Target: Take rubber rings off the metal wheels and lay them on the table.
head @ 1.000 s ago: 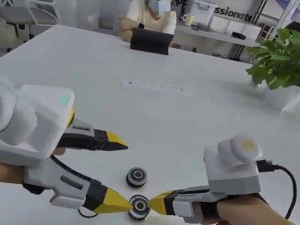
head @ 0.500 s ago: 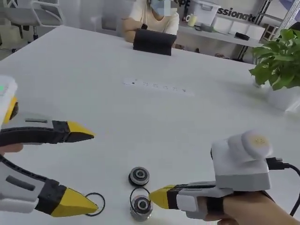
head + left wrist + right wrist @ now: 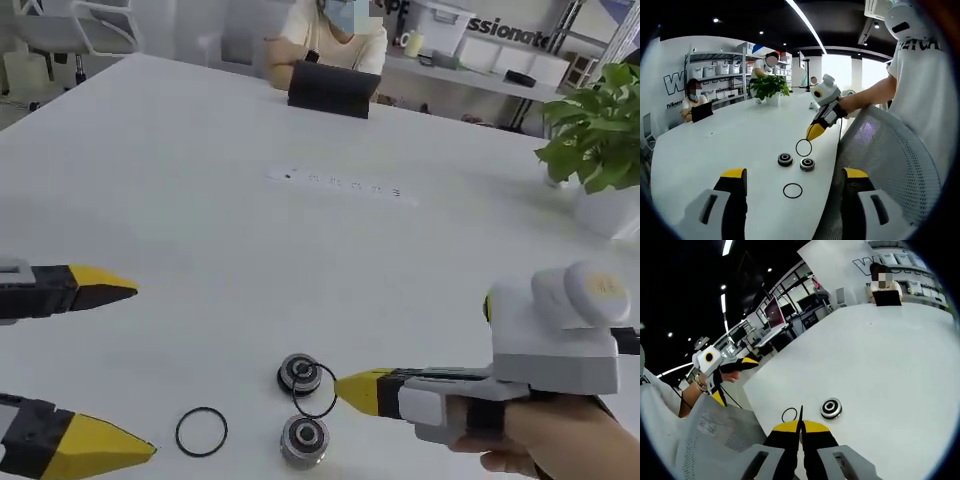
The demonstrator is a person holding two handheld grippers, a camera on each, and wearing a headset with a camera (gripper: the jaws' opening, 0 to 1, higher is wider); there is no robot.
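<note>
White table (image 3: pixel 300 250) beneath level right gripper (image 3: pixel 342 387), rubber ring (image 3: pixel 318 416) pinched

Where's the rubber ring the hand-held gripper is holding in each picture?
Head view: bottom centre, the rubber ring hangs from the right hand-held gripper.
Left gripper view: middle, under that gripper's yellow tip.
Right gripper view: thin dark line between the jaws, low centre.
Shared landmark: the black laptop.

On counter (image 3: pixel 300 250), far wheel (image 3: pixel 298 373) behind near wheel (image 3: pixel 303 440), loose ring (image 3: pixel 201 431) left of near wheel, second ring (image 3: pixel 314 390) in right tool (image 3: pixel 342 388).
</note>
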